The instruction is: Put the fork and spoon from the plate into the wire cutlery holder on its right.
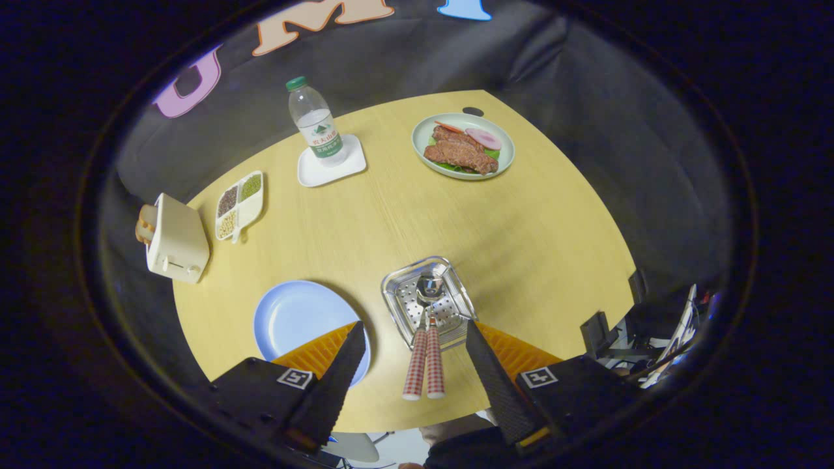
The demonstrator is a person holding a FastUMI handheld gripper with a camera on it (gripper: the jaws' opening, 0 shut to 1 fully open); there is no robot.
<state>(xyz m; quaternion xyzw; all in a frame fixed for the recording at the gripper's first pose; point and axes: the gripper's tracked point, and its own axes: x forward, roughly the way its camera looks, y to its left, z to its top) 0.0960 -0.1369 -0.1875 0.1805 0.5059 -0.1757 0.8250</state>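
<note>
My gripper (415,365) hangs released; both checked-handle utensils (424,355) stand in the square wire cutlery holder (428,301), round blue plate (293,319) bare; I judge only retreat remains.

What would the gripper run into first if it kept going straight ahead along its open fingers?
Most likely the two checked handles of the fork and spoon, which stand in the wire cutlery holder and lie between the open fingers of the gripper. Depth is hard to judge; the gripper may sit above them.

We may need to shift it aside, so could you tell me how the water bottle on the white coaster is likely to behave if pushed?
The water bottle stands tall and narrow on a small white coaster, so it would probably tip. It looks like thin clear plastic, likely light. The gripper is open.
</note>
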